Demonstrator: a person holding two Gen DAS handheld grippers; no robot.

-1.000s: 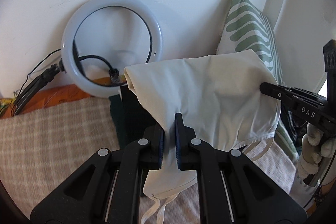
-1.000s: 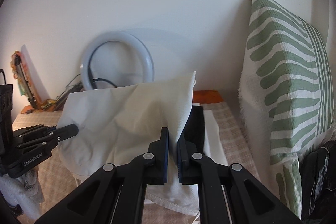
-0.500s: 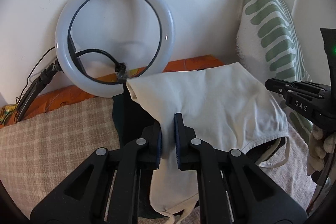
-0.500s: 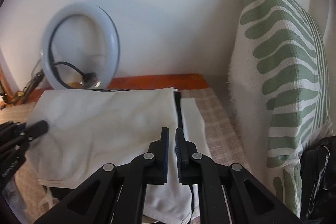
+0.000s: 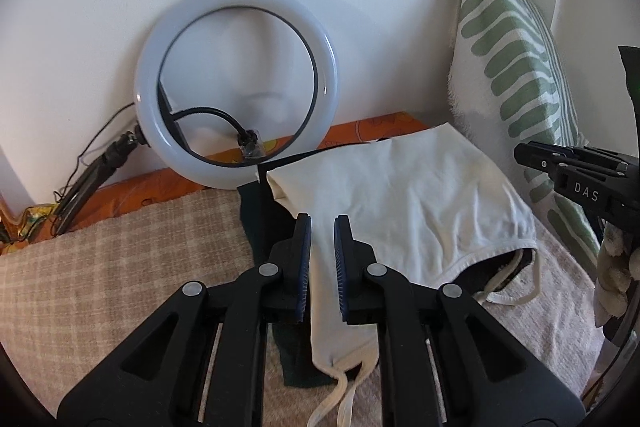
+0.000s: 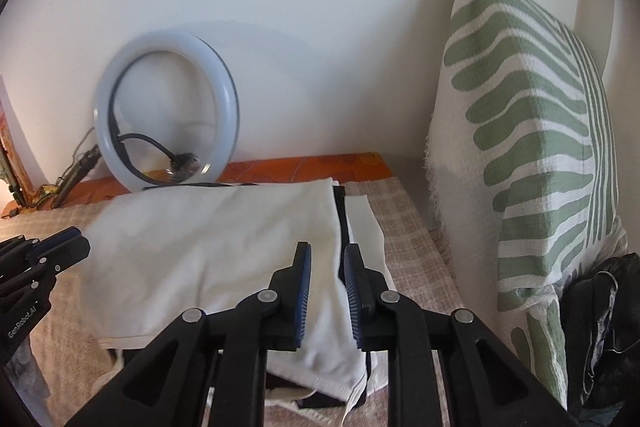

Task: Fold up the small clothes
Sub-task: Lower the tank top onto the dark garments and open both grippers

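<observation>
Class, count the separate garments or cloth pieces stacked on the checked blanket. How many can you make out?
3, possibly more hidden. The cream garment lies on top; a dark garment shows beneath its left edge; a white cloth sticks out on its right side, toward the green-striped pillow.

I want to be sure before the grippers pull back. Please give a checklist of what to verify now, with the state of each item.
1. Left gripper open, fabric loose between its fingers: ok.
2. Right gripper open: ok.
3. White garment lying flat on the checked blanket: ok.
4. Garment fully on top of the dark garment beneath: not ok, dark edges show.
5. Straps tucked in: not ok, they trail out.
6. Fold edges aligned: cannot tell.
</observation>
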